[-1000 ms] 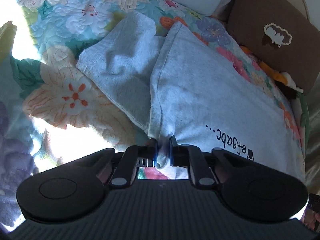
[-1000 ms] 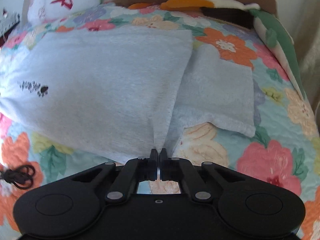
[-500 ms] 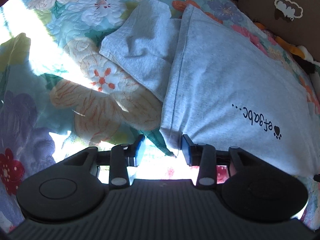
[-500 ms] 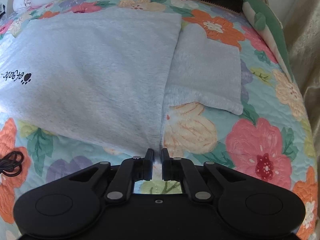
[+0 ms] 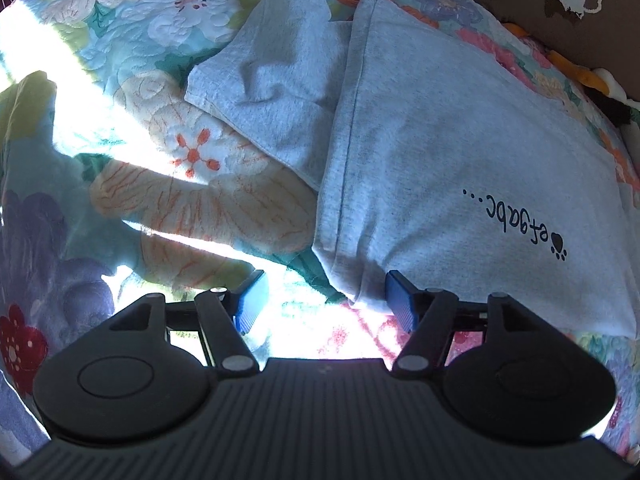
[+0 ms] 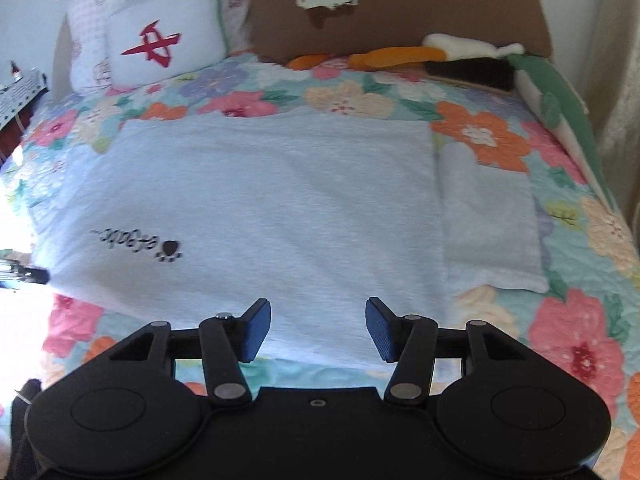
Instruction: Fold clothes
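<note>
Lying flat across the middle of both frames, a pale grey T-shirt (image 6: 260,208) is spread on a flowered quilt (image 6: 576,352), its sleeves sticking out at the sides. The left gripper (image 5: 322,304) has its blue pads spread wide and grips nothing; the shirt's corner sits just beside its right-hand pad. The right gripper (image 6: 318,330), in the lower centre, is equally wide and empty above the hem. A likely risk: the rumpled left sleeve (image 5: 276,92), upper centre, could bunch into the next fold, or a pad could pinch quilt along with cloth.
</note>
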{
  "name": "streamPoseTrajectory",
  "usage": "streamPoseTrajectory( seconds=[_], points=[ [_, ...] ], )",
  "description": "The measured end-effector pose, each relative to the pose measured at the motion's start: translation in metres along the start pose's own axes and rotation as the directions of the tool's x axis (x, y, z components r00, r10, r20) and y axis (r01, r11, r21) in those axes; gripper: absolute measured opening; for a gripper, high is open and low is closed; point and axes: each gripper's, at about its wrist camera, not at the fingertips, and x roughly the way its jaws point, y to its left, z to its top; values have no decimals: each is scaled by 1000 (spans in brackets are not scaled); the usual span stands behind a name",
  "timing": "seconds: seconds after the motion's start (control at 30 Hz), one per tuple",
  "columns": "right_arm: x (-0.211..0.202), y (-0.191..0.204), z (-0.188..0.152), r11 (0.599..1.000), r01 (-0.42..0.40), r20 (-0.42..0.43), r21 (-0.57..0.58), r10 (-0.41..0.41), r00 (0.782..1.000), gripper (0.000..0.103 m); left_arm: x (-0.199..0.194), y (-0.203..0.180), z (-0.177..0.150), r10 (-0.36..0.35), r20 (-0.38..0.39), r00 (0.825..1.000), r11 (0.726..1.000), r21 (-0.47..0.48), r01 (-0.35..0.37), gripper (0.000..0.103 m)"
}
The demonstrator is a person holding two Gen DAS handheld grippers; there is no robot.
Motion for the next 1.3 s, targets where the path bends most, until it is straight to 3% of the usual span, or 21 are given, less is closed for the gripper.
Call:
streamPoseTrajectory(
  seconds=[0.07,0.17,0.23,0.3,0.37,0.47,0.5,0.53,0.57,0.67,0.83,0.97,1.1,1.2,1.3],
  points=[
    [6,24,6,998,-56,-13,-30,56,998,58,-1,-2,4,1,3,1000,1000,-24,-1,65],
    [14,62,14,988,-127,-34,-86,125,992,58,-8,0,10,-48,77,996,993,-107,56,67],
    [20,87,15,982,-107,-36,-154,103,994,58,-7,0,13,-62,109,992,989,-129,76,71],
    [27,106,16,973,-93,-44,-210,86,995,58,2,0,14,-56,82,995,988,-136,67,72],
    [33,117,17,968,-105,-53,-227,95,994,58,11,4,11,-63,61,996,987,-142,71,72],
    [44,130,21,964,-122,-71,-236,108,992,58,11,11,7,-101,99,990,983,-144,115,74],
    [47,133,21,964,-123,-77,-236,108,991,58,11,12,7,-115,112,987,982,-140,130,66],
    [50,136,22,964,-124,-83,-236,107,991,58,12,14,7,-131,122,984,979,-138,148,49],
    [53,139,22,963,-125,-89,-237,107,990,58,14,16,8,-153,126,980,976,-139,170,12],
    [61,149,23,959,-124,-106,-255,100,989,58,20,21,9,-202,137,970,963,-153,222,8],
    [68,170,25,939,-110,-98,-326,82,992,58,19,20,12,-221,150,964,959,-145,243,7],
    [74,188,27,938,-175,-138,-299,139,981,58,13,22,16,-258,171,951,951,-129,281,6],
    [81,215,22,904,-232,-153,-358,188,970,58,10,28,19,-312,185,932,932,-134,338,6],
    [85,232,17,869,-256,-135,-423,219,966,60,6,31,22,-360,215,908,909,-140,394,5],
    [97,241,19,871,-261,-121,-416,231,965,61,5,35,24,-393,233,890,886,-163,434,5]
  ],
)
